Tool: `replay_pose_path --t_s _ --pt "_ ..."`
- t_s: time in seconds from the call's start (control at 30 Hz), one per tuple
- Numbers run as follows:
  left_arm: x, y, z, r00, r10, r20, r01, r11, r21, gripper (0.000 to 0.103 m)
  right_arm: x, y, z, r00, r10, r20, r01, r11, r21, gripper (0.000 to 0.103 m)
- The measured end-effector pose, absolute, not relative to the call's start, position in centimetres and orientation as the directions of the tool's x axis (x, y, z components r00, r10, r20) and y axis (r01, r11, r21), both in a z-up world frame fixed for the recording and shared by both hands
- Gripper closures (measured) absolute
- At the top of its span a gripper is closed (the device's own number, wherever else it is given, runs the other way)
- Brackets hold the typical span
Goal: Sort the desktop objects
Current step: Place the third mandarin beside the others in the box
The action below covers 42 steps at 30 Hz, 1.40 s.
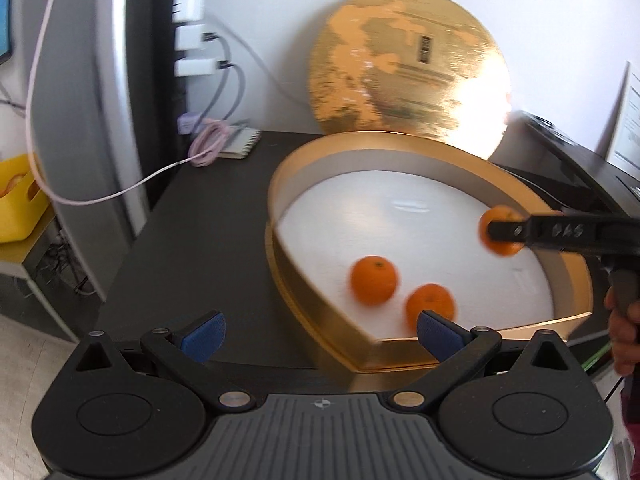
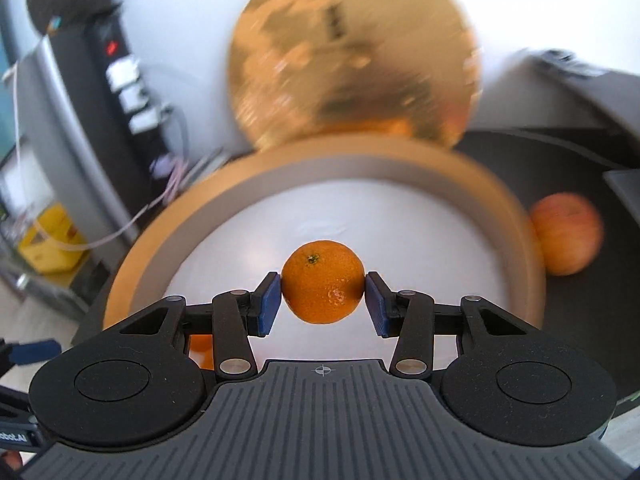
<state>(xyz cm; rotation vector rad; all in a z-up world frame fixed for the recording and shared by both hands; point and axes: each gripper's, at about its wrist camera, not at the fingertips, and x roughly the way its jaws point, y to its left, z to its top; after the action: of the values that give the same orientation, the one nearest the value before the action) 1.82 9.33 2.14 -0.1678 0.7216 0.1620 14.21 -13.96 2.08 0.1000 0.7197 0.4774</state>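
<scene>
A round gold box (image 1: 280,216) with a white floor stands on the dark desk, and two tangerines (image 1: 374,280) (image 1: 430,305) lie inside it near the front. My right gripper (image 2: 323,298) is shut on a third tangerine (image 2: 323,288), held in the air above the box's white floor (image 2: 400,232). The left wrist view shows that same tangerine (image 1: 500,236) over the box's right side, clamped by the right gripper (image 1: 505,232). My left gripper (image 1: 320,334) stands open and empty at the box's near rim. An apple (image 2: 566,234) lies on the desk right of the box.
The gold lid (image 1: 408,68) leans against the wall behind the box. A power strip with chargers (image 1: 188,36), a coiled pink cable (image 1: 208,144) and a small notebook (image 1: 240,142) are at the back left. A yellow bin (image 1: 18,196) sits lower left. A hand (image 1: 624,328) holds the right gripper.
</scene>
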Motion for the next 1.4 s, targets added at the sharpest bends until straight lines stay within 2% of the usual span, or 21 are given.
replay_pose_path --t_s 0.33,0.83,0.97,1.23,1.33,1.4 --pt "1.6 10.9 1.5 0.735 0.085 -0.673 -0.218 0.969 -0.115 0.001 16.2 -7.7 -1.4 0.535 0.456 -0.711 -0.412 0.876 0.251 0.056" --pt "1.4 10.7 1.5 0.732 0.083 -0.676 -0.218 0.969 -0.117 0.001 16.2 -6.6 -1.9 0.505 0.437 -0.744 -0.396 0.883 0.250 0.055" --pt "1.3 10.3 1.7 0.736 0.089 -0.671 -0.214 0.971 -0.106 0.001 16.5 -7.0 -1.9 0.499 0.441 -0.746 -0.379 0.885 0.270 0.037" --pt "1.0 8.9 2.1 0.738 0.084 -0.669 -0.188 0.979 -0.084 0.001 13.2 -10.2 1.3 0.595 0.439 -0.673 -0.393 0.889 0.233 0.027" --pt "1.1 8.0 2.2 0.739 0.073 -0.670 -0.166 0.983 -0.075 0.001 11.3 -11.8 2.3 0.627 0.431 -0.649 -0.395 0.894 0.212 0.019" --pt "1.1 7.2 2.3 0.738 0.069 -0.671 -0.152 0.986 -0.066 0.001 10.2 -13.0 2.8 0.642 0.425 -0.638 -0.394 0.897 0.201 0.019"
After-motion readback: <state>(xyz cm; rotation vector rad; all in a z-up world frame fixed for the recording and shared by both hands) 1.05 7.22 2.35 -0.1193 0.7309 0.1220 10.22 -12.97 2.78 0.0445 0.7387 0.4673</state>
